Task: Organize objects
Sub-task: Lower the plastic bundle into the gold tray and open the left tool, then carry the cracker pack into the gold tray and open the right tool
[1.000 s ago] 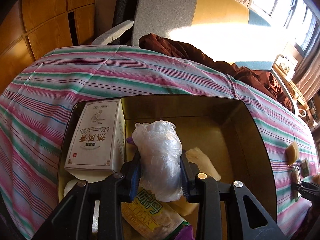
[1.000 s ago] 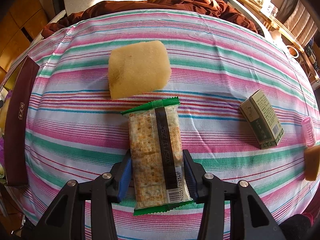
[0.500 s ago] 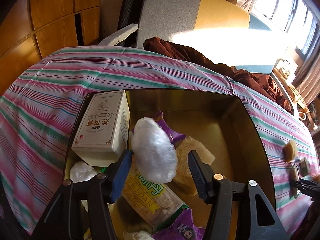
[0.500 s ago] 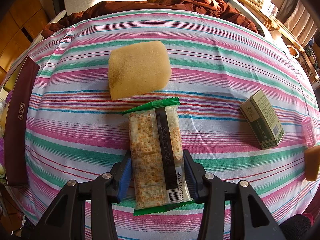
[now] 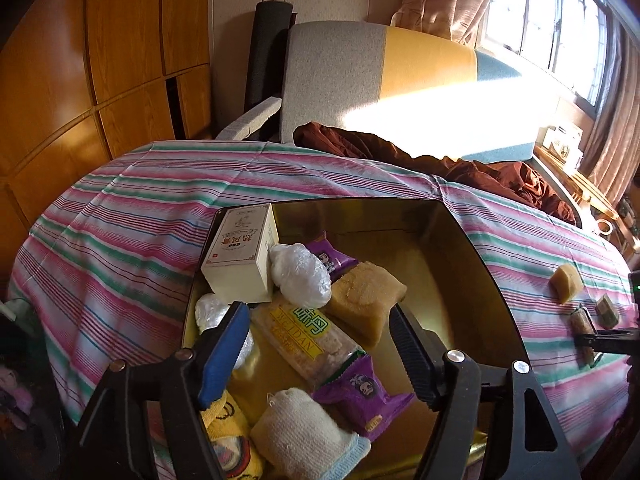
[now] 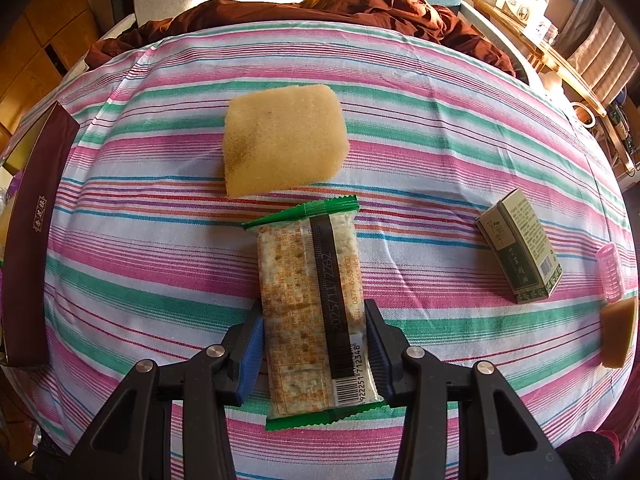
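The cracker pack [image 6: 316, 304] lies flat on the striped cloth [image 6: 160, 264] of the tabletop, and the right gripper [image 6: 314, 344] pinches it by its long sides near the barcode end. A yellow sponge [image 6: 282, 138] sits just past the top of the pack, not touching it. Off to the right lie a green box [image 6: 520, 246], a pink roller [image 6: 610, 272] and a brown sponge piece [image 6: 620, 332] at the edge. At the left edge runs the dark red wall of the big box [image 6: 28, 240]. In the left wrist view that big box [image 5: 472, 264] is gold inside and has many things in it. The white plastic bag ball [image 5: 300, 276] rests there, leaning on a white carton [image 5: 240, 260] and touching a tan sponge [image 5: 368, 300]. Under them lie a second cracker pack [image 5: 308, 340], two purple snack packs [image 5: 360, 392], a white knit cloth [image 5: 304, 432], a yellow sock [image 5: 228, 436] and another bag ball [image 5: 212, 316]. The left gripper [image 5: 316, 348] hangs above the box with its jaws spread wide; they have just been opening, and nothing is pinched between them. Behind the tabletop are a brown blanket [image 5: 440, 160] and a grey and yellow chair [image 5: 360, 76].
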`<state>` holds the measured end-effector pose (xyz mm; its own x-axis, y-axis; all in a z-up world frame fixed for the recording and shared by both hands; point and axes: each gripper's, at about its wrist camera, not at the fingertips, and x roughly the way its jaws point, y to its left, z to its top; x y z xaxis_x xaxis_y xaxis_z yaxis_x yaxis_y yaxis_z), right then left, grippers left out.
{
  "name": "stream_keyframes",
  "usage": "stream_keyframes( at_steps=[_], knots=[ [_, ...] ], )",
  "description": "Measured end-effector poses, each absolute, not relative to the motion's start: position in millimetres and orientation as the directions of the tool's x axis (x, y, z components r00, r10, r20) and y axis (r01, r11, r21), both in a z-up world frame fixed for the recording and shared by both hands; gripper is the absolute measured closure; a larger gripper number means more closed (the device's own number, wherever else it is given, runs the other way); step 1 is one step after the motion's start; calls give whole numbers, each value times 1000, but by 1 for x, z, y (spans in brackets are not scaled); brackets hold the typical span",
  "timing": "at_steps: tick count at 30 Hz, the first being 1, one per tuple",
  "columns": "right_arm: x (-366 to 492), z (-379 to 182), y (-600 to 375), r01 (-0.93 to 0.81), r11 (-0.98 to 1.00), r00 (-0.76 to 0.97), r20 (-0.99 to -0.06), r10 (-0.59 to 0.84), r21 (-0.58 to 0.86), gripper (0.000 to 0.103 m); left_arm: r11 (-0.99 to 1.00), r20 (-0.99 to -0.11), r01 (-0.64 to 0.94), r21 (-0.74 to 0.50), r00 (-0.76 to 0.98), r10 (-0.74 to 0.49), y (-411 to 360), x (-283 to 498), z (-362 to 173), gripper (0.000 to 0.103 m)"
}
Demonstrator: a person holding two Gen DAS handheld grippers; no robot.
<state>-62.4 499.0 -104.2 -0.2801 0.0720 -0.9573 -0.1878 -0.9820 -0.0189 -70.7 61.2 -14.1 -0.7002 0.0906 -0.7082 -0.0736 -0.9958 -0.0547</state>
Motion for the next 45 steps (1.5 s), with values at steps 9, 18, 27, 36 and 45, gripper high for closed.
stream_keyframes(
  at_steps=[9,18,27,36,45],
  knots=[
    [-62,-106,492,-181,-983,-271,-960,68,-19,58,-996,-683,-93,0,-727,68,65,-34,-11,23],
    [-50,-54,451,-136,-990,-413,-911,16,44,58,-997,-683,-80,-21,-727,73,54,-24,-15,18],
    [-76,-9,344,98,-990,-493,-860,-134,99,58,-997,-677,-60,-52,-732,79,40,-20,-15,18],
    [-100,-11,237,303,-942,-434,-860,-269,142,58,-996,-678,-33,-82,-730,80,23,-18,-18,18],
    [-120,-52,192,315,-939,-332,-912,-242,135,58,-991,-685,44,-123,-726,53,-6,-18,-24,18]
  ],
)
